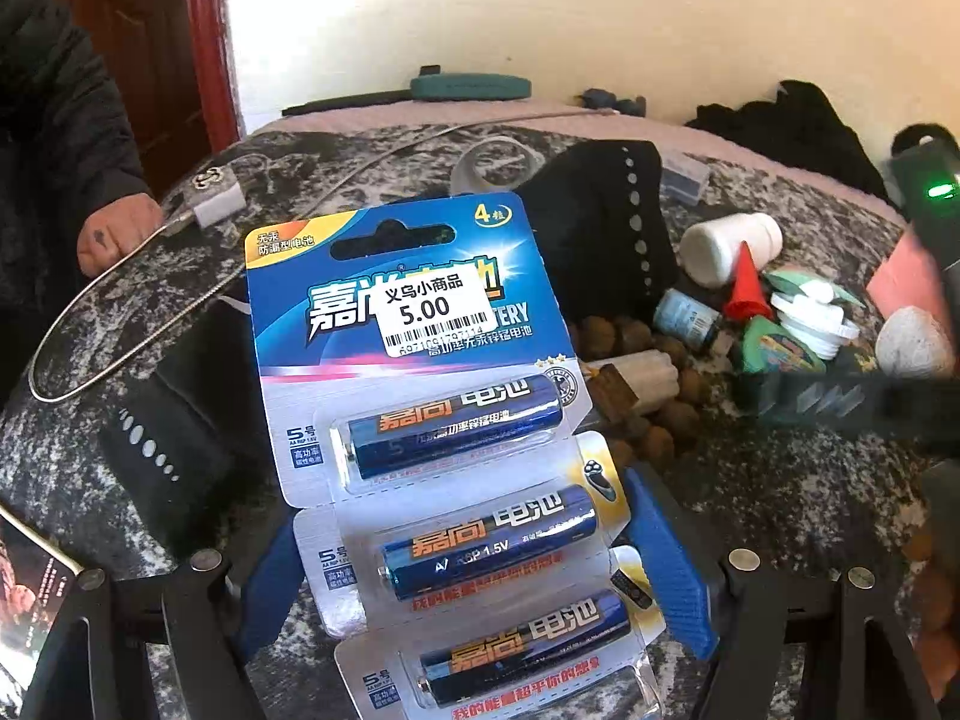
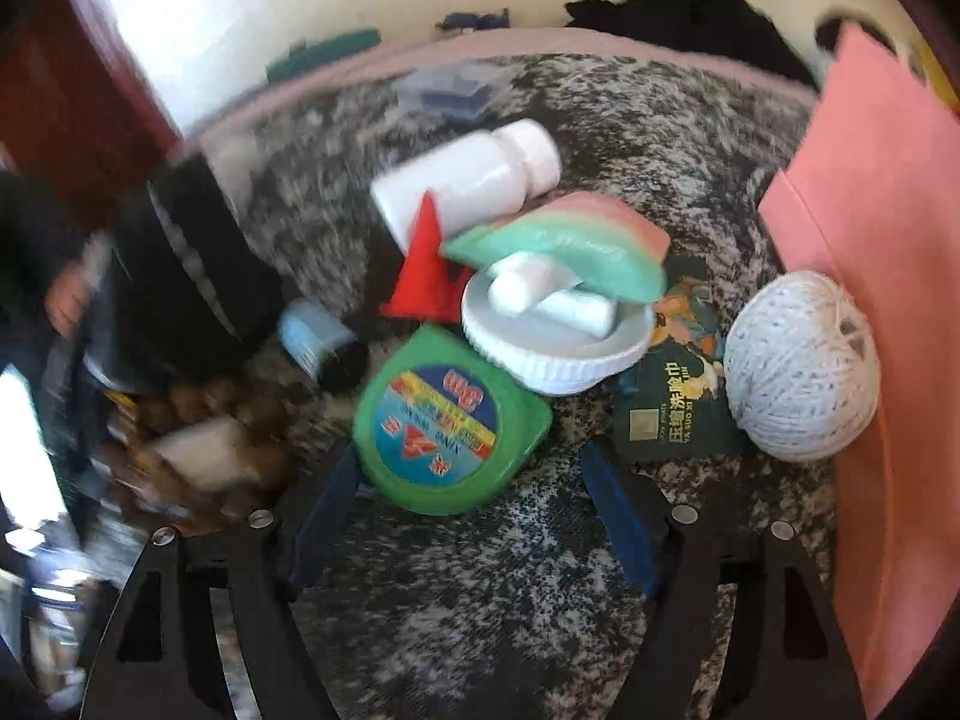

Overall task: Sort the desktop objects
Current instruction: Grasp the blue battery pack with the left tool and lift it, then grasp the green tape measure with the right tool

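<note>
A blue card of AA batteries (image 1: pixel 420 372) with a white price sticker stands up in the left wrist view, and my left gripper (image 1: pixel 465 504) is shut on its lower half, one blue finger on each edge. In the right wrist view my right gripper (image 2: pixel 471 450) hangs open over the mottled grey cloth (image 2: pixel 480 588). A green tape measure (image 2: pixel 444 420) lies between its fingertips, against the left finger and apart from the right one. Behind it sit a white lid (image 2: pixel 558 354) holding small white tubes, a red cone (image 2: pixel 426 264) and a white bottle (image 2: pixel 468 174).
A white string ball (image 2: pixel 801 366), a dark green towel packet (image 2: pixel 672 408) and a pink sheet (image 2: pixel 888 300) lie to the right. Brown beads (image 1: pixel 654 414), a black cloth (image 1: pixel 594 222), a cable (image 1: pixel 138 324) with a white plug (image 1: pixel 216 207) and a person's hand (image 1: pixel 114 234) are to the left.
</note>
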`<act>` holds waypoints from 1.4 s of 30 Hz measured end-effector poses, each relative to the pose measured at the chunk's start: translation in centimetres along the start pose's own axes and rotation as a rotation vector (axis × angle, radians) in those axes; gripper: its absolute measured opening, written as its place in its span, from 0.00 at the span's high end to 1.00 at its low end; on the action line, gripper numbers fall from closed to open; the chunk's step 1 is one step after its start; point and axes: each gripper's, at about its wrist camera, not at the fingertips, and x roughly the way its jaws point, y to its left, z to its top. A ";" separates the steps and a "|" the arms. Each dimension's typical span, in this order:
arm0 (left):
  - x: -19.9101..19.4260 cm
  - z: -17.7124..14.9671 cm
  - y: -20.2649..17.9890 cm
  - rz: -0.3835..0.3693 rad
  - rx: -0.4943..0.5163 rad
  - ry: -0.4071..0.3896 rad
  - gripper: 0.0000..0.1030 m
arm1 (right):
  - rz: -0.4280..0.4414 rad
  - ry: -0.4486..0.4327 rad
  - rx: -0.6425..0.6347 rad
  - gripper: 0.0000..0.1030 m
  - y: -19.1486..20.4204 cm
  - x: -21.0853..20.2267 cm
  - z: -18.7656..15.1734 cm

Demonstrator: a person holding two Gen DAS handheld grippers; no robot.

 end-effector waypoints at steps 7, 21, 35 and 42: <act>-0.1 -0.2 -0.9 -0.004 0.031 -0.003 0.21 | -0.016 -0.037 -0.013 0.36 1.0 -0.9 -0.3; -1.8 0.1 -2.6 -0.017 0.066 -0.031 0.21 | 0.105 -0.132 0.046 1.00 -1.0 -8.8 0.4; -2.6 0.2 -3.2 -0.019 0.095 -0.041 0.20 | 0.148 -0.073 0.129 0.35 -2.3 -6.0 0.8; -1.4 0.1 -2.3 -0.034 0.071 -0.017 0.20 | 0.128 -0.014 0.085 0.29 -0.4 -3.4 1.3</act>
